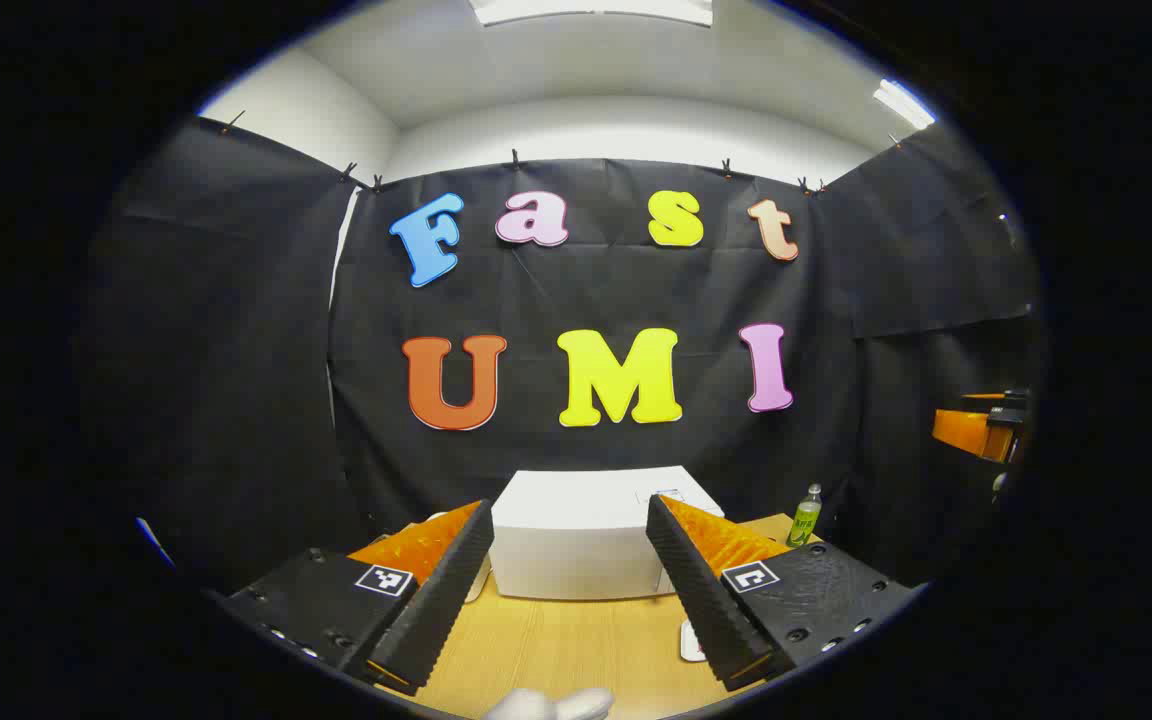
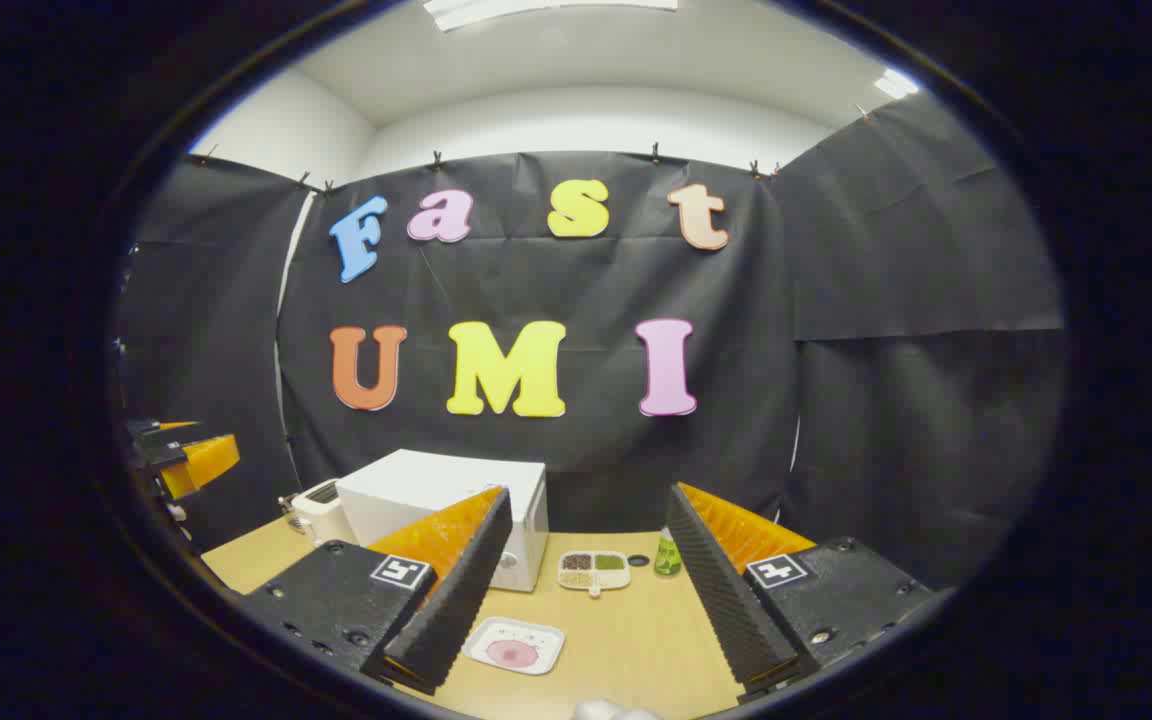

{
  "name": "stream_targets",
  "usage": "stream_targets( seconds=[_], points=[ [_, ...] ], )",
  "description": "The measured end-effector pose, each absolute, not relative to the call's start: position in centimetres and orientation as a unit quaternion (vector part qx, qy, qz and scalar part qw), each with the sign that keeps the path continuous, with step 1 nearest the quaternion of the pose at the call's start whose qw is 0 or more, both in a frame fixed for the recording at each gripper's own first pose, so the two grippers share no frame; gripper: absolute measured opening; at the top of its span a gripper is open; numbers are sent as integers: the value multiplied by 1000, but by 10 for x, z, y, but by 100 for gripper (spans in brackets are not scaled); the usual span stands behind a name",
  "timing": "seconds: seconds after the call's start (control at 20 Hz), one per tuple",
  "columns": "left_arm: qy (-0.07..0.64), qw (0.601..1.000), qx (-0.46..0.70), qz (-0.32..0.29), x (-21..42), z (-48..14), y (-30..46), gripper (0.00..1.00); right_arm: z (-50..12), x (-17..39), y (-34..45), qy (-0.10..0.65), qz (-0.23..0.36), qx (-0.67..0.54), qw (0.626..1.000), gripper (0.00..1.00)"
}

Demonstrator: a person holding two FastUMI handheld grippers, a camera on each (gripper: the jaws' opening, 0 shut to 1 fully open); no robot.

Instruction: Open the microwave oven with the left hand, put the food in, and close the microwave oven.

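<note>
The white microwave oven [image 1: 576, 545] stands on the wooden table against the back wall, its door closed, straight ahead of my left gripper [image 1: 569, 505]. That gripper is open and holds nothing. In the right gripper view the microwave oven [image 2: 436, 500] sits left of centre. A white plate with pink food [image 2: 514, 645] lies on the table in front of it, low between the fingers of my right gripper [image 2: 590, 492], which is open and empty. Only an edge of the plate [image 1: 691, 640] shows beside my left gripper's right finger.
A divided tray of several foods [image 2: 593, 570], a small dark cap [image 2: 638, 561] and a green bottle [image 2: 668, 555] sit right of the microwave. A small white appliance [image 2: 321, 510] stands to its left. The other gripper [image 1: 976, 430] hovers at the far right.
</note>
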State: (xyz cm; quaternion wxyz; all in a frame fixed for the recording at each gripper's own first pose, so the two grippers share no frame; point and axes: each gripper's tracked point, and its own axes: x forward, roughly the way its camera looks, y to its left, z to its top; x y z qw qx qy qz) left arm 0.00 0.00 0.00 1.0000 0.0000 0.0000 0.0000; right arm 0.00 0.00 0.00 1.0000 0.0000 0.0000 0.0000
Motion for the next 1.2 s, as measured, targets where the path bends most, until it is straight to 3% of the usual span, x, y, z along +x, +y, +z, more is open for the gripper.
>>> stream_targets(
  seconds=[0.7,0.8,0.85,0.9,0.95,1.2],
  points=[
    [9,1000,14,-4,19,-16,-8,96,2,9,-6,0,1,1,1000,100],
    [12,1000,18,-12,30,-31,-17,100,2,9,-10,-1,0,0,1000,100],
    [21,999,18,-19,37,-45,-24,96,2,9,-14,1,-3,-1,1000,100],
    [30,999,17,-24,44,-59,-31,100,1,8,-19,4,-7,-3,1000,100],
    [35,999,16,-33,52,-73,-40,96,3,8,-25,5,-11,-5,1000,100],
    [44,997,8,-69,99,-134,-97,96,12,4,-56,1,-38,-30,999,100]
  ],
)
